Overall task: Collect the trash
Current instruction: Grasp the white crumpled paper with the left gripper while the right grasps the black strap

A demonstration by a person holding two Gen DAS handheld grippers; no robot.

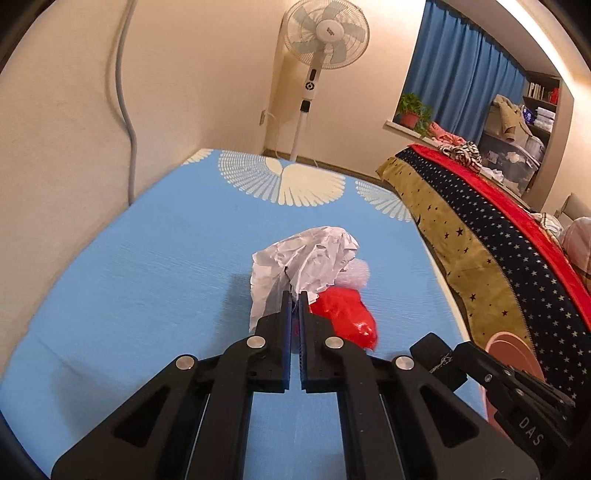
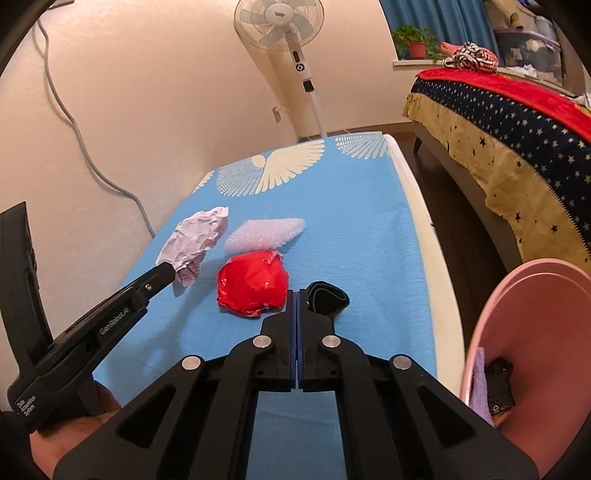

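Note:
My left gripper is shut on a crumpled white paper, seen from the side in the right wrist view, lifted slightly above the blue tablecloth. A red crumpled plastic bag lies on the cloth, also in the left wrist view. A piece of bubble wrap lies behind it. My right gripper is shut with nothing between its jaws, just right of the red bag. A black strap lies by its right finger.
A pink bin with a purple cloth and dark item inside stands at the table's right edge. A bed with a starred blanket is to the right. A standing fan and a wall cable are behind the table.

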